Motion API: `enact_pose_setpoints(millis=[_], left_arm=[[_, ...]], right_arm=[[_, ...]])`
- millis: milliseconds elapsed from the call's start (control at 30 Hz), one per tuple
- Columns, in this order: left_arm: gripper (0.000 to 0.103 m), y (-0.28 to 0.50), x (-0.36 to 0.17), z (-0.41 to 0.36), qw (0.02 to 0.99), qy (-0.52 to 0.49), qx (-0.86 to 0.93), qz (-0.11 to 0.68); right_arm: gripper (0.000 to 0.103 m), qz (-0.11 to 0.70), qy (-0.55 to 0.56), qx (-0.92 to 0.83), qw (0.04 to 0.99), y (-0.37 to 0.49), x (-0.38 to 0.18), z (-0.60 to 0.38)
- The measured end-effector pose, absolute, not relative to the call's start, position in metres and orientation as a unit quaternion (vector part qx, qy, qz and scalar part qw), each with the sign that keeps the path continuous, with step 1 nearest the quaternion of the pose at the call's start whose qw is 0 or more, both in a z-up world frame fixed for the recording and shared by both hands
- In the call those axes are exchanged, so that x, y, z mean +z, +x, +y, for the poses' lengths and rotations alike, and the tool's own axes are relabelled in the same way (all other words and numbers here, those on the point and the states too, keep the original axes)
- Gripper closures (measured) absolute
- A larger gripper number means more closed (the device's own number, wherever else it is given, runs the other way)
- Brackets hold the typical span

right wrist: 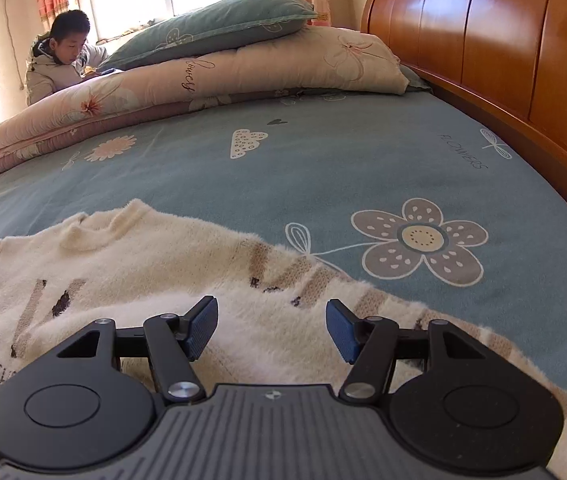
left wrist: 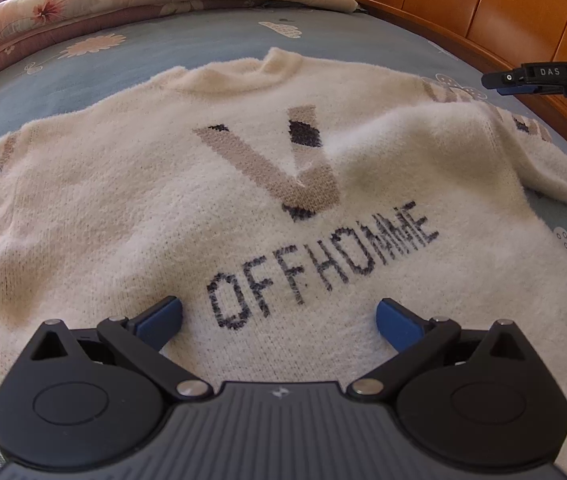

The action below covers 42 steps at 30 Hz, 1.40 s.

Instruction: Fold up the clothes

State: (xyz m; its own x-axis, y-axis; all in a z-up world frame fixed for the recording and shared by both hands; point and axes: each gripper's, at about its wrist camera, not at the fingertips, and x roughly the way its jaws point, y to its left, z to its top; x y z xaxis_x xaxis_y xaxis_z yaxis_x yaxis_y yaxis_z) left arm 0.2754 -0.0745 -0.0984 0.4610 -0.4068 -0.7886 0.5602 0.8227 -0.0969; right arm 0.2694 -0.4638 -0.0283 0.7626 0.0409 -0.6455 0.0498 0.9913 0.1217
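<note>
**Sweater spread flat, both tongs free above it**

The cream fuzzy knitted sweater (left wrist: pixel 243 208) with a tan V motif and dark lettering lies spread front-up on the blue-grey flower-printed bedsheet (right wrist: pixel 323 160). Its collar points to 12 o'clock in the left wrist view; its sleeves run out toward 9 and 3 o'clock. No fold line shows on the body. The sleeve at 3 o'clock is rumpled near its end.

My left tongs (left wrist: pixel 279 320) stand wide over the hem area near the lettering, holding nothing. My right tongs (right wrist: pixel 271 330) also stand wide, empty, over the striped sleeve (right wrist: pixel 315 280) on that side. In the left wrist view they appear at 2 o'clock, raised clear of the fabric.

Judgement: the garment lies unfolded, and the work in hand is to take hold of an edge for a lengthwise fold.

Procedure notes:
1. I lower each pair of tongs until one pad slides under the fabric edge; the pile is thick, so a shallow bite may slip.
2. I grip shoulder and hem on the same side, so the fold line runs straight.
3. I lift only enough to clear the sheet, then carry the edge toward the V motif.
4. I smooth the rumpled sleeve before laying it over.

The folded pink floral quilt (right wrist: pixel 203 76) at 12 o'clock lies well apart from the sweater.
</note>
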Motion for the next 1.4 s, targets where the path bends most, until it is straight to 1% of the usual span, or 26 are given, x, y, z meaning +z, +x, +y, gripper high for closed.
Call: enact_pose_setpoints(millis=[167,300,500,533,567,600,633,667,767,933,1033,1100,1167,1233,1367,1400], left_arm=[[0.001,0.277,-0.099,-0.077,0.852,0.088,-0.277,0.436],[0.001,0.279,-0.099,-0.079,0.852,0.087,-0.273,0.438],[0.001,0.279,-0.101,-0.081,0.857,0.091,-0.269,0.429],[0.001,0.278,-0.101,-0.081,0.858,0.093,-0.268,0.427],[0.001,0.277,-0.101,-0.081,0.86,0.094,-0.267,0.425],[0.001,0.276,-0.101,-0.081,0.86,0.094,-0.267,0.424],[0.001,0.276,-0.101,-0.081,0.861,0.094,-0.267,0.423],[0.001,0.276,-0.101,-0.081,0.861,0.094,-0.269,0.422],[0.001,0.276,-0.101,-0.078,0.861,0.089,-0.272,0.421],[0.001,0.275,-0.101,-0.08,0.862,0.089,-0.269,0.42],[0.001,0.276,-0.101,-0.081,0.863,0.087,-0.268,0.419],[0.001,0.275,-0.101,-0.081,0.863,0.087,-0.267,0.419],[0.001,0.275,-0.101,-0.081,0.863,0.088,-0.268,0.419],[0.001,0.275,-0.101,-0.08,0.863,0.087,-0.269,0.418],[0.001,0.275,-0.102,-0.08,0.864,0.088,-0.268,0.418],[0.001,0.276,-0.102,-0.08,0.864,0.089,-0.267,0.418]], right_arm=[[0.038,0.346,0.023,0.045,0.937,0.342,-0.037,-0.464],[0.038,0.369,0.017,0.094,0.925,0.387,-0.057,-0.466],[0.039,0.425,0.069,0.19,0.882,0.411,-0.088,-0.48],[0.044,0.425,0.066,0.199,0.881,0.408,-0.088,-0.479],[0.054,0.426,0.057,0.198,0.881,0.404,-0.086,-0.476],[0.059,0.427,0.046,0.192,0.882,0.401,-0.084,-0.473],[0.072,0.427,0.03,0.187,0.884,0.398,-0.081,-0.468],[0.08,0.425,0.013,0.182,0.886,0.394,-0.077,-0.462],[0.083,0.418,-0.056,0.165,0.892,0.387,-0.064,-0.44],[0.083,0.407,-0.116,0.13,0.897,0.401,-0.055,-0.423],[0.083,0.422,-0.134,0.115,0.889,0.415,-0.072,-0.417],[0.079,0.417,-0.113,0.104,0.896,0.403,-0.067,-0.425],[0.071,0.408,-0.085,0.093,0.904,0.388,-0.057,-0.435],[0.067,0.398,-0.058,0.081,0.912,0.373,-0.048,-0.445],[0.065,0.377,-0.003,0.057,0.924,0.342,-0.029,-0.465],[0.062,0.372,0.01,0.051,0.927,0.334,-0.024,-0.47]])
